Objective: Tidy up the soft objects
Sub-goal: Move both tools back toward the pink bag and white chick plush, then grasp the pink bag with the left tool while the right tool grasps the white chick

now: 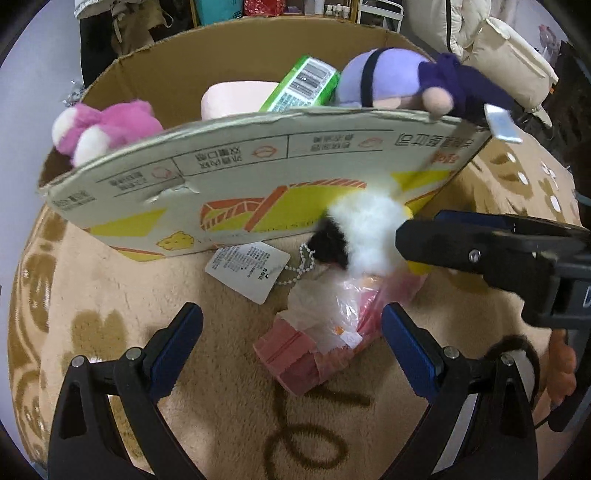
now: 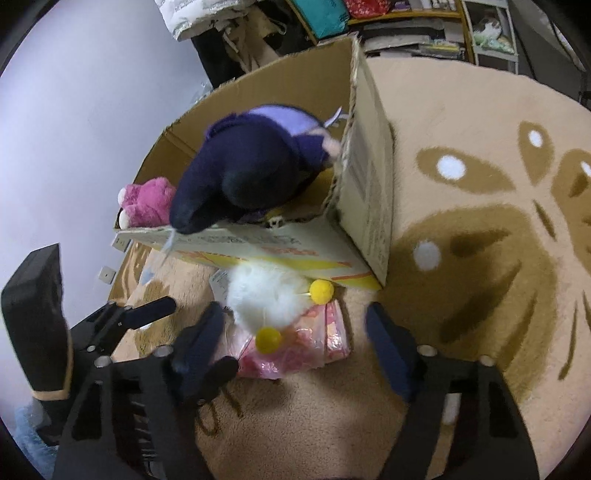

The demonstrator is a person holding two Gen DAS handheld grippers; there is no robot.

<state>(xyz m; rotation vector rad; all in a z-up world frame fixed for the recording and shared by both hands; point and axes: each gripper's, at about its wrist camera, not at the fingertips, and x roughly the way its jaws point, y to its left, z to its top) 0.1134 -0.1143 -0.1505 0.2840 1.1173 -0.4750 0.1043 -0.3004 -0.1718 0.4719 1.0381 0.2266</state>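
Left wrist view: left gripper (image 1: 291, 347) low in frame, fingers (image 1: 177, 343) spread wide apart, nothing between them but the pink tissue pack (image 1: 306, 362) lying on the rug below. Rug (image 1: 110, 295) is beige plush with brown leaf shapes and white dots, and carries everything here. Cardboard box (image 1: 258, 177) stands open on it, near wall printed yellow and orange with a torn top edge. Inside the box: pink plush (image 1: 107, 127) at the left, a pale pink block (image 1: 236, 98), a green packet (image 1: 306, 83) with barcode. Purple plush (image 1: 399, 79) lies over the near rim at the right, its label hanging outside. White fluffy toy (image 1: 365, 232) with a black patch sits on the rug against the box front, just beside a paper tag (image 1: 247, 269) on a bead chain. Right gripper (image 1: 491, 247) enters from the right; one finger is close to the white toy, contact unclear. Behind the box: hanging clothes, shelves, a cream padded jacket (image 1: 513, 62). Right wrist view: right gripper (image 2: 295, 343), fingers (image 2: 388, 350) apart, empty, above the white fluffy toy (image 2: 266, 295) and its two yellow pompoms (image 2: 321, 290). Purple plush (image 2: 240, 177) drapes over the cardboard box (image 2: 369, 184) rim; pink plush (image 2: 147, 203) at the far left corner inside. Left gripper (image 2: 133, 314) shows at the lower left. Pale wall (image 2: 74, 110) to the left, cluttered shelving (image 2: 424, 22) at the top, rug (image 2: 480, 221) spreading right.
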